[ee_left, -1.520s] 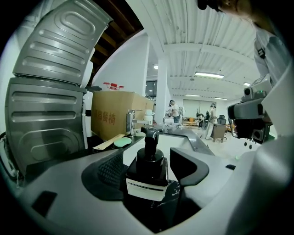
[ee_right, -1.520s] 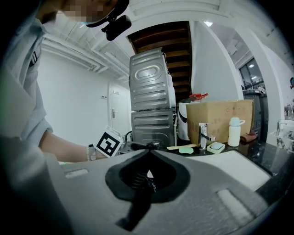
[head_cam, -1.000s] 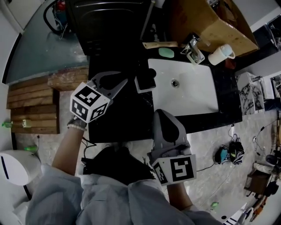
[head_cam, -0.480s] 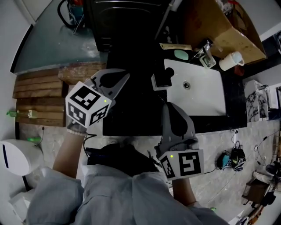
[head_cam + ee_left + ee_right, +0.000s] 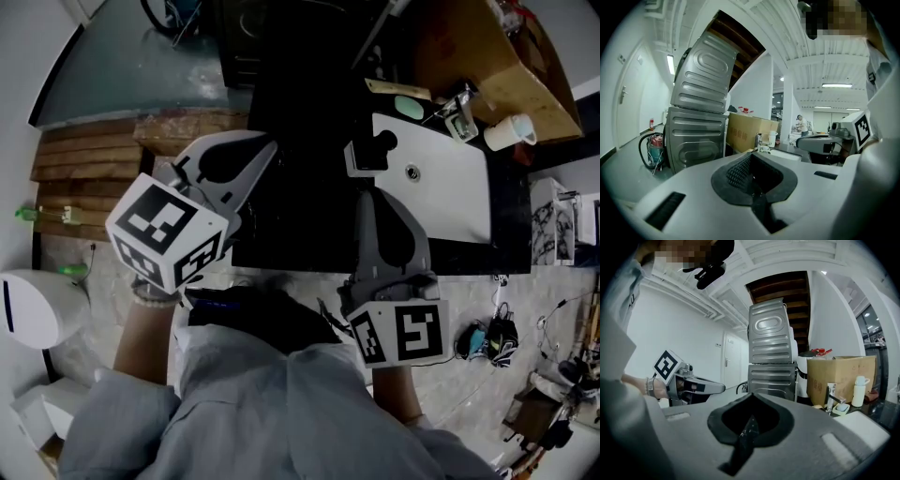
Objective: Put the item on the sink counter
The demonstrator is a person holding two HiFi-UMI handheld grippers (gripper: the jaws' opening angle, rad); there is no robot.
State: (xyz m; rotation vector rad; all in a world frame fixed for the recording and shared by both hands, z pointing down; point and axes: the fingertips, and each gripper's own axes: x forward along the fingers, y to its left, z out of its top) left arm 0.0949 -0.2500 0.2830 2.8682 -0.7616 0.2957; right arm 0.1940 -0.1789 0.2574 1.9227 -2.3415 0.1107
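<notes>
Left gripper (image 5: 266, 150) jaws together, empty; right gripper (image 5: 367, 195) likewise

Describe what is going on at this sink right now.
A person stands at a black sink counter with a gripper in each hand. The left gripper and right gripper are both shut and empty, held above the counter. A small black-and-white item sits at the edge of the white basin, just beyond the right gripper.

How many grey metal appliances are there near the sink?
2: the upper appliance sits stacked on the lower appliance, left of the cardboard box. More may be out of view.
</notes>
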